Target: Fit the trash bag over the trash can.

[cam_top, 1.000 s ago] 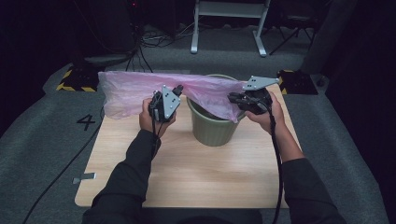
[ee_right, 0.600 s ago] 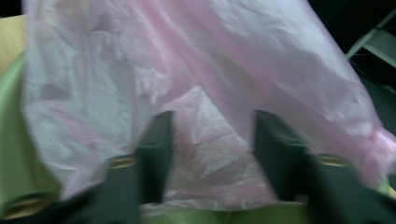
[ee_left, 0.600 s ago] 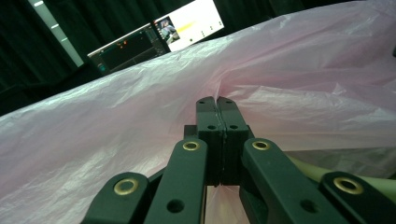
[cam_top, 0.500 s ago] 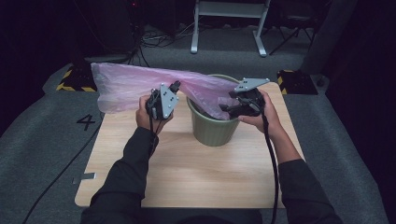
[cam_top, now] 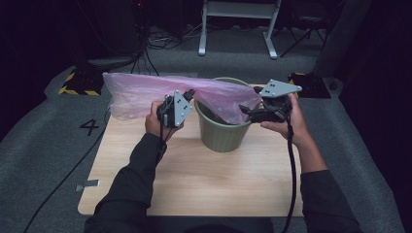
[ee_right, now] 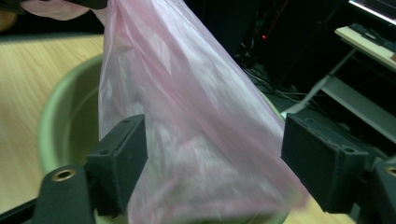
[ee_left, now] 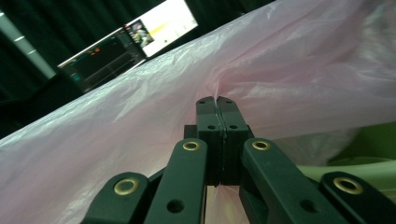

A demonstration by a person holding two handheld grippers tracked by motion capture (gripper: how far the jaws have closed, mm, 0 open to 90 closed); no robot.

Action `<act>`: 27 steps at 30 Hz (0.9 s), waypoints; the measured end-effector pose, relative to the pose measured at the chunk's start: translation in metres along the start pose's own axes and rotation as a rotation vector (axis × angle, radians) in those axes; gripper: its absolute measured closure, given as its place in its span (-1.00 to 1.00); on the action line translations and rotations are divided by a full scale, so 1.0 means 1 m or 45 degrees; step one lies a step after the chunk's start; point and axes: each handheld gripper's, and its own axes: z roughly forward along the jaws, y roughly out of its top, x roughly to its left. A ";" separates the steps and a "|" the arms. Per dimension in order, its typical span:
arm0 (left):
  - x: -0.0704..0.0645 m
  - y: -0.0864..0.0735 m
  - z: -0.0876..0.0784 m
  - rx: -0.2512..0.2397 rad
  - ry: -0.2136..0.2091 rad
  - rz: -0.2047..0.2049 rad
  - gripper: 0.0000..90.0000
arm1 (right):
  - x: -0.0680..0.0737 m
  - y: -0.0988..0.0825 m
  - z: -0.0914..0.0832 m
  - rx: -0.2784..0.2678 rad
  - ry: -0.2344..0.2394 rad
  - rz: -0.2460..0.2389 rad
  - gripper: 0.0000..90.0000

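On the left side of the table (cam_top: 145, 189), the left gripper (cam_top: 190, 93) is clamped shut on a pinch of the pink bag (cam_top: 145, 90), whose long axis runs left to right, its right end draped into the green bin (cam_top: 223, 136). Further right, the right gripper (cam_top: 245, 110) has just been opening; film hangs between the wide jaws, unpinched. That gripper is nearer the loose end. The bag's mouth can't be made out.
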 end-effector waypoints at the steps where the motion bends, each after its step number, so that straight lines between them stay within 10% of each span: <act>1: -0.002 0.001 0.001 -0.003 -0.010 0.004 0.99 | 0.001 0.002 0.004 0.021 -0.005 -0.016 -0.53; 7: -0.012 0.001 0.000 -0.003 -0.073 0.015 0.99 | 0.006 0.012 0.027 0.078 0.000 -0.041 -0.46; 17: -0.019 -0.007 -0.006 -0.007 -0.150 -0.032 0.98 | 0.013 0.008 0.059 0.220 0.146 -0.072 0.95; 27: -0.017 -0.020 -0.026 0.032 -0.175 -0.116 0.20 | 0.011 -0.006 0.060 0.222 0.187 -0.027 1.00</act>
